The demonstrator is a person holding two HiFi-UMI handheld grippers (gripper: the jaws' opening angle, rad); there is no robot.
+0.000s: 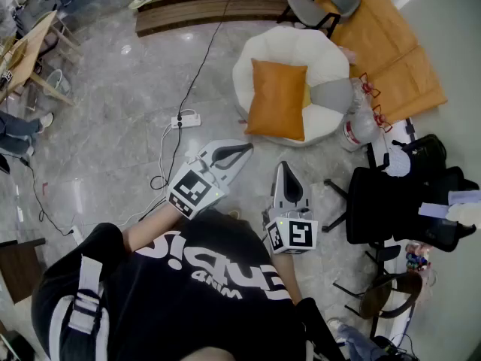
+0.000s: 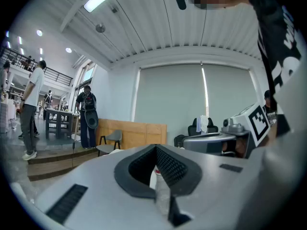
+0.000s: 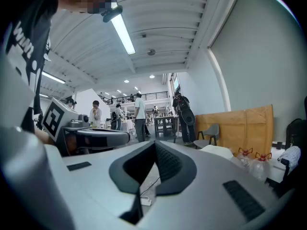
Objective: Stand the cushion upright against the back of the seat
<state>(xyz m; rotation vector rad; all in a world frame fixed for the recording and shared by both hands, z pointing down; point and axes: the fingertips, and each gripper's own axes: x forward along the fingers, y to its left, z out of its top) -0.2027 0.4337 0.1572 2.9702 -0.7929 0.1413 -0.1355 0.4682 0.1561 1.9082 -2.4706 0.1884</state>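
Note:
An orange cushion [image 1: 278, 100] lies on a round white seat [image 1: 301, 50], its broad face turned up toward the head camera and its lower edge at the seat's front rim. A small grey cushion [image 1: 331, 95] sits beside it. My left gripper [image 1: 244, 149] is shut and empty, held level over the floor a short way in front of the seat. My right gripper [image 1: 283, 165] is also shut and empty, close beside the left one. In the right gripper view the seat [image 3: 218, 150] shows just past the shut right gripper [image 3: 154, 143]. The left gripper [image 2: 156, 147] in its own view holds nothing.
A power strip [image 1: 186, 119] with cables lies on the marble floor left of the seat. Plastic bottles [image 1: 359, 122] stand at the seat's right. A loaded black office chair [image 1: 398, 201] is at the right. A grey chair [image 1: 323, 6] and a wooden step [image 1: 203, 10] lie beyond. People [image 3: 139, 114] stand far off.

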